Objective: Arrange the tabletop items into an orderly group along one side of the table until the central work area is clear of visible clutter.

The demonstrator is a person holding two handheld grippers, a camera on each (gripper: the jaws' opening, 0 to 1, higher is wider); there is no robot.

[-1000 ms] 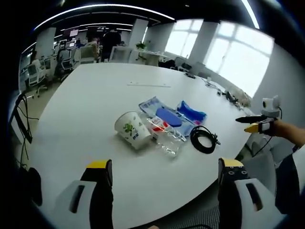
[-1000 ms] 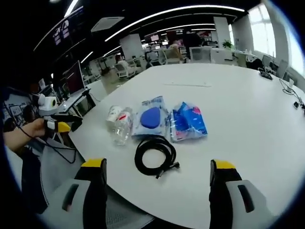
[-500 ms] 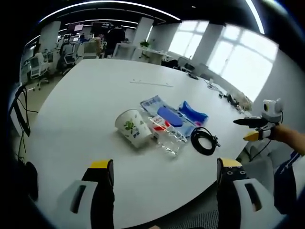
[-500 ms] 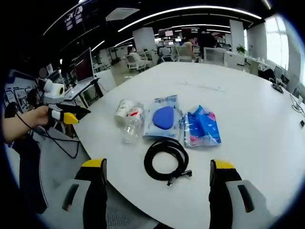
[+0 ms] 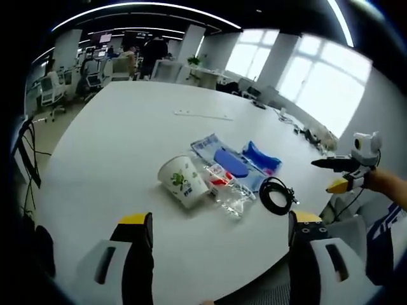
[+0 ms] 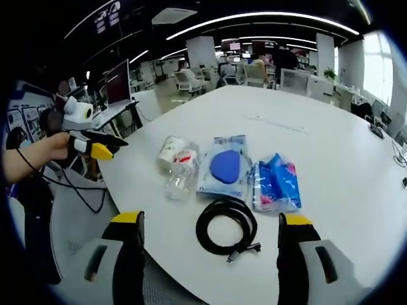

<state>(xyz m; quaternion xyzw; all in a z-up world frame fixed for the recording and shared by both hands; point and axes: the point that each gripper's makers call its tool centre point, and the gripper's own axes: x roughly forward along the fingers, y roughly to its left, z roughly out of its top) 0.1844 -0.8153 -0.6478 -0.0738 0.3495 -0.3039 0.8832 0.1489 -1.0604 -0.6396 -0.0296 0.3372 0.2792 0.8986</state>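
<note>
A white paper cup [image 5: 182,182] with a green print lies on its side on the white table [image 5: 114,146]. Beside it lie a clear plastic bottle [image 5: 226,188], a pouch with a blue disc [image 5: 222,157], a blue tissue pack [image 5: 259,157] and a coiled black cable [image 5: 275,194]. My left gripper [image 5: 219,254] is open and empty, short of the cup. In the right gripper view the cup [image 6: 170,151], bottle [image 6: 180,176], pouch [image 6: 224,166], tissue pack [image 6: 278,184] and cable [image 6: 227,224] lie ahead of my open, empty right gripper [image 6: 213,254].
A thin white strip [image 5: 202,115] lies farther out on the table. The right gripper [image 5: 343,175] hangs off the table's edge in the left gripper view, the left gripper [image 6: 95,146] likewise in the right gripper view. Office chairs and desks [image 5: 70,79] stand behind.
Both views have shifted a little with the hands, the right one nearing the table. The items lie where they were. Both grippers stay open.
</note>
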